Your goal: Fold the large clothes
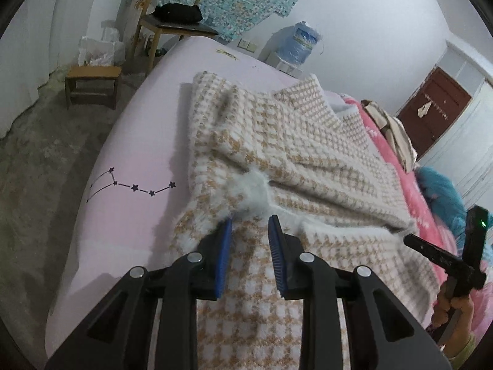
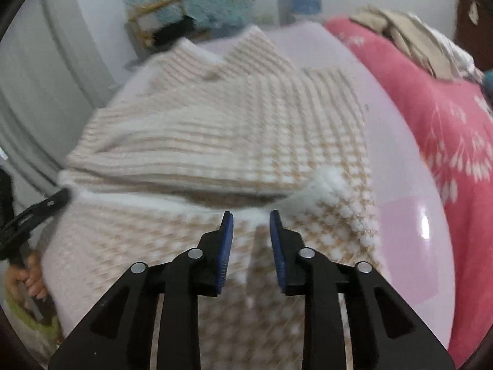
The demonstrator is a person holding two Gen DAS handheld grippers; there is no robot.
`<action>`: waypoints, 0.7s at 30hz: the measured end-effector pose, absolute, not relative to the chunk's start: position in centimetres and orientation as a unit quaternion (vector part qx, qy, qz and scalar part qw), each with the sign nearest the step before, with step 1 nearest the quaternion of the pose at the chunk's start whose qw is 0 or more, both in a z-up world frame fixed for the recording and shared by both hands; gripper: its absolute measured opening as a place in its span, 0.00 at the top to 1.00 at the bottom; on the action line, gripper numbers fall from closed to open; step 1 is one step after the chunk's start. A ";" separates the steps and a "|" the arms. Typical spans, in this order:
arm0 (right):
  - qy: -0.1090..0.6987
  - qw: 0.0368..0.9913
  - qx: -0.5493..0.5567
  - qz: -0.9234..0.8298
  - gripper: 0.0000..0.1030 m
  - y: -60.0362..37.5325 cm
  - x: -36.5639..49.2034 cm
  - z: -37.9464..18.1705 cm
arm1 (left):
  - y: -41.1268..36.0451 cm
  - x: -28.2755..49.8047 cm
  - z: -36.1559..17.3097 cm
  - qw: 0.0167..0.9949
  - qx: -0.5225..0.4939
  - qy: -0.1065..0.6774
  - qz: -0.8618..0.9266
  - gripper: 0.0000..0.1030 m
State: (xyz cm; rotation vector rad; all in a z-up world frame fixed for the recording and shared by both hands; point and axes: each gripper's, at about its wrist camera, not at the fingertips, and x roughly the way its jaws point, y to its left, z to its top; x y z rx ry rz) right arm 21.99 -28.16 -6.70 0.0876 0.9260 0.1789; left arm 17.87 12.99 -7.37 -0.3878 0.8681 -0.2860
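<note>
A large beige-and-white checked knit garment (image 1: pixel 292 141) lies partly folded on the pale pink bed sheet (image 1: pixel 132 141). It has a fluffy white trim (image 1: pixel 255 191). My left gripper (image 1: pixel 250 220) hovers low over the garment's near part, its blue pads apart with only the cloth below showing between them. In the right wrist view the same garment (image 2: pixel 215 129) is blurred. My right gripper (image 2: pixel 251 215) stands open just above it, near a fuzzy white tuft (image 2: pixel 329 182). Each view shows the other gripper at its edge, held by a hand (image 1: pixel 453 308).
A pink flowered blanket (image 2: pixel 446 117) with a beige cloth heap (image 2: pixel 409 34) lies along the bed's right side. Left of the bed are a wooden stool (image 1: pixel 92 83) and a chair (image 1: pixel 172 21) on bare floor. A water bottle (image 1: pixel 300 43) stands behind the bed.
</note>
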 end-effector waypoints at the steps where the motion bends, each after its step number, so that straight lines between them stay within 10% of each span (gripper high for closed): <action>1: 0.437 0.892 0.043 0.105 0.75 -27.9 20.9 -5.7 | 13.0 17.6 -7.0 0.881 -0.186 0.413 -0.135 0.76; 21: 0.468 0.856 -0.070 0.207 0.74 -21.7 13.0 -7.4 | 4.8 8.2 -6.6 0.835 -0.093 0.459 -0.288 0.69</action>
